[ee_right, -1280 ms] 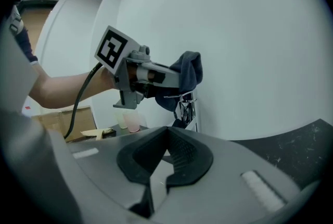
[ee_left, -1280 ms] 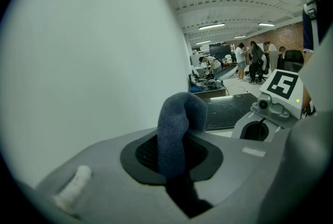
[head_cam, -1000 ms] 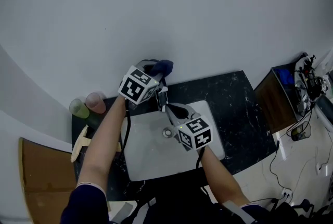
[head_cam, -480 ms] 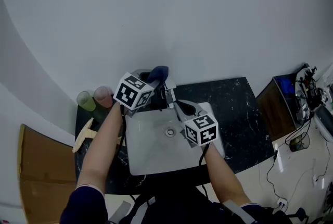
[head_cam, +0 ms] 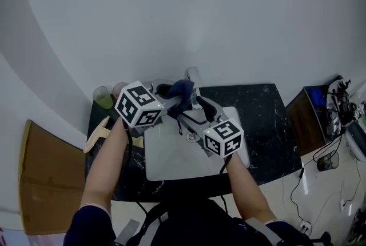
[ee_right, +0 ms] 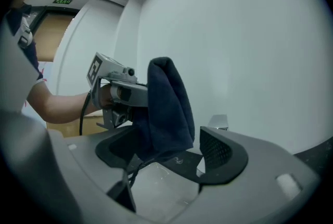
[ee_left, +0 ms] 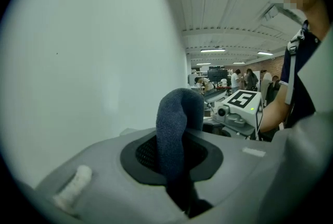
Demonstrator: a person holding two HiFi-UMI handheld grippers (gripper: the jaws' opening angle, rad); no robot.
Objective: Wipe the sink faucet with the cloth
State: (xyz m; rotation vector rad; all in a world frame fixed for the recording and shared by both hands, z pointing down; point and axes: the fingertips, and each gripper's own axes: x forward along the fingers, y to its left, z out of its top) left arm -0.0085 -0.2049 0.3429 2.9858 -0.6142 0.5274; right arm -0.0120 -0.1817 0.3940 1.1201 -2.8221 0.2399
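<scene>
Left gripper (ee_left: 176,158): jaws clenched on the dark blue terry cloth (ee_left: 177,119); the cloth's folded end stands up out of the jaws.
Right gripper (ee_right: 169,160): jaws released and wide, just been opening; the cloth hangs between them, draped by the left pad, with neither pad pressing it.
Cloth position: held up over the back edge of the sink, between the two grippers and in front of the white wall (head_cam: 229,22).
Chrome sink faucet (ee_right: 220,122): only its top shows, behind the right gripper's right-hand jaw. Can't tell if the cloth touches it.
Pale grey rectangular sink (head_cam: 171,167): set in the black marbled surface (head_cam: 257,119), with both grippers above its back half.
Green translucent cup (head_cam: 103,98): upright at the surface's back-left corner; contents unreadable.
Pink translucent cup (head_cam: 119,89): upright just beside the green one; contents unreadable.
Brown open box (head_cam: 306,113): on the floor right of the surface, with something blue inside that is too small to identify.
</scene>
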